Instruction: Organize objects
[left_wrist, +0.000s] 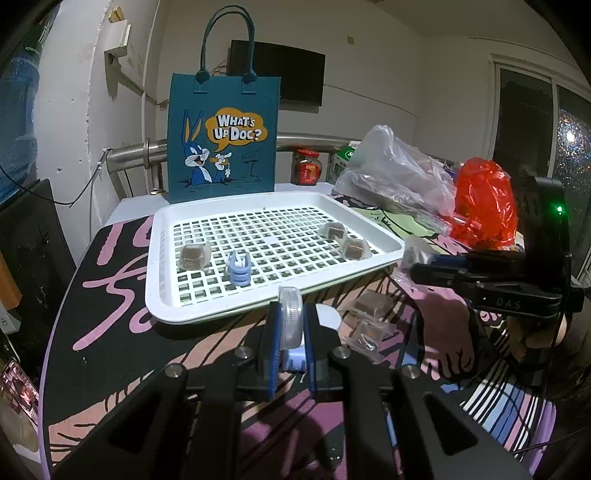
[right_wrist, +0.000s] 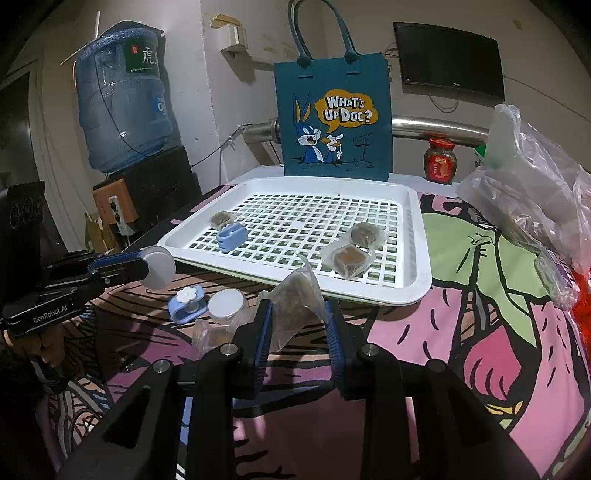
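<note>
My left gripper (left_wrist: 292, 314) is shut on a small round clear jar with a white lid (left_wrist: 291, 319), held on edge just above the table in front of the white slotted tray (left_wrist: 207, 310). The right wrist view shows that jar (right_wrist: 159, 267) at the left gripper's (right_wrist: 144, 264) tip. My right gripper (right_wrist: 298, 310) is shut on a clear packet with brown contents (right_wrist: 295, 304), close to the tray's (right_wrist: 369, 291) near rim. Three brown packets (right_wrist: 347, 258) and a blue clip (right_wrist: 231, 238) lie in the tray. In the left wrist view the right gripper (left_wrist: 417, 266) is at the right.
Before the tray lie a blue flower clip (right_wrist: 186, 304), a second small jar (right_wrist: 227, 306) and another packet (right_wrist: 214, 334). A blue cartoon tote bag (right_wrist: 334, 118) stands behind the tray. A red-lidded jar (right_wrist: 440, 160), clear plastic bags (right_wrist: 528, 199) and a red bag (left_wrist: 484, 203) crowd the right.
</note>
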